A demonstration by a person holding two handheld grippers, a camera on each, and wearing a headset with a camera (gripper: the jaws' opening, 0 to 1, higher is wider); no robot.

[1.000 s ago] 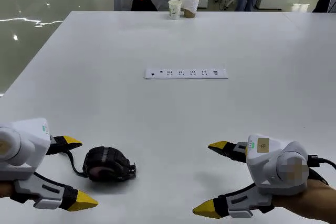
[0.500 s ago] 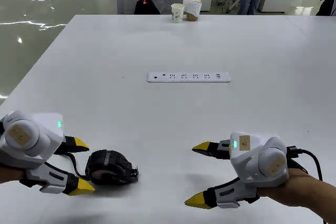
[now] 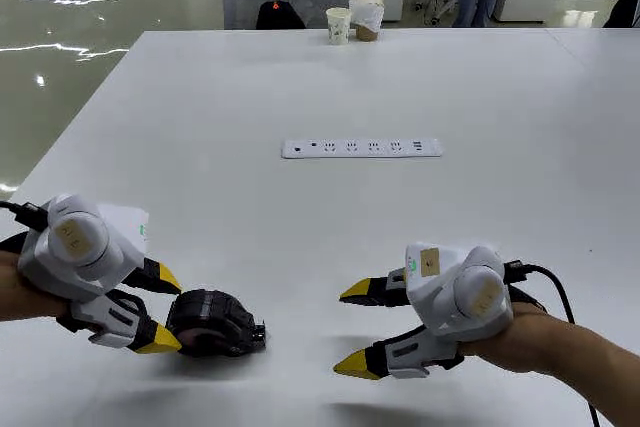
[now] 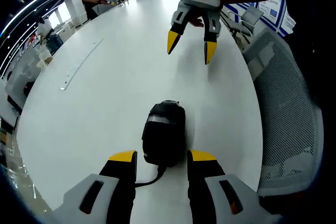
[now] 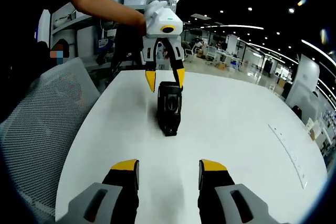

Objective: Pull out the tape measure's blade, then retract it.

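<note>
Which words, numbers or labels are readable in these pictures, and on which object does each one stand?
None is readable.
Label on the left gripper: too small.
Label on the right gripper: too small.
Print on the paper cup: blurred.
Wall posters: blurred.

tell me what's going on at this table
A person holds a two-jaw gripper in each hand over a white table. The left gripper has its jaws open on either side of a black tape measure lying on the table, not yet closed on it. The right gripper, open and empty, points toward the tape measure but stands apart from it. The blade is not pulled out yet.
</note>
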